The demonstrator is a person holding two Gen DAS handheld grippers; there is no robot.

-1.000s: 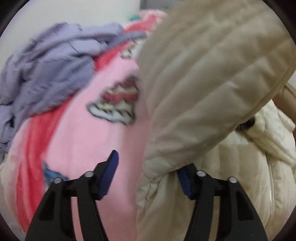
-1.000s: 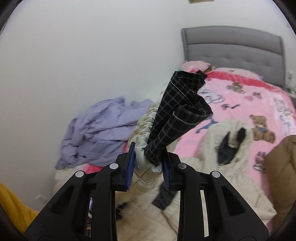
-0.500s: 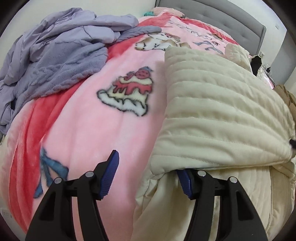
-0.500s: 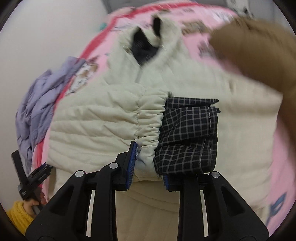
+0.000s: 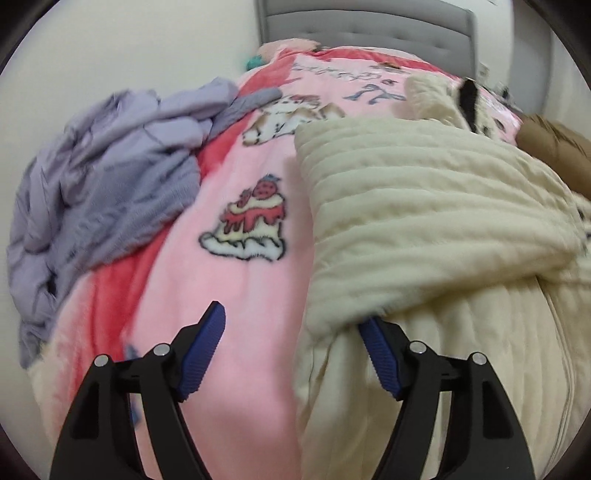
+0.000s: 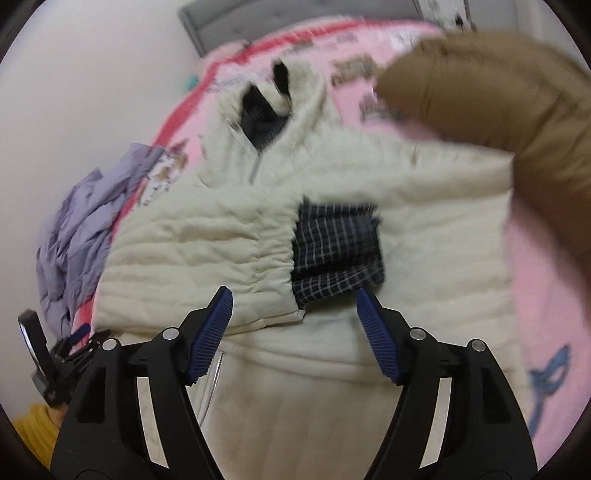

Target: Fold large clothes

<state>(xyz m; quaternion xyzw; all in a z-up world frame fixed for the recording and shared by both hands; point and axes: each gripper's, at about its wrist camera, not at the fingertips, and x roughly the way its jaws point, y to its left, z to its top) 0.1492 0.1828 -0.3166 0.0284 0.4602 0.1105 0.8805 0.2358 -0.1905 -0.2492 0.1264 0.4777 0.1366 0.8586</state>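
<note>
A cream quilted jacket (image 6: pixel 369 229) lay spread over a pink cartoon-print blanket (image 5: pixel 236 280) on the bed, filling the centre of the right wrist view and the right half of the left wrist view. One sleeve (image 6: pixel 207 251) was folded across the jacket's body, its gathered cuff ending in a dark checked lining (image 6: pixel 336 254) near the middle of the right wrist frame. The collar (image 6: pixel 273 99), with dark lining showing, pointed toward the grey headboard (image 5: pixel 369 33) at the top. The right tool (image 6: pixel 295 332) hung over the lower edge of the folded sleeve with its jaws opening, blue pads wide apart; the cuff's corner sat just ahead of the gap and neither pad pressed on it. The left tool (image 5: pixel 295 347) at the bottom of its frame also had its jaws opening: its left pad stood over bare blanket, and its right pad was partly tucked under the sleeve's folded edge (image 5: pixel 343 310), with no pinch on the cloth. A lilac garment (image 5: pixel 107 184) lay crumpled at the left of the bed by the white wall, and a brown padded garment (image 6: pixel 498 88) filled the upper right of the right wrist view, blurred.
</note>
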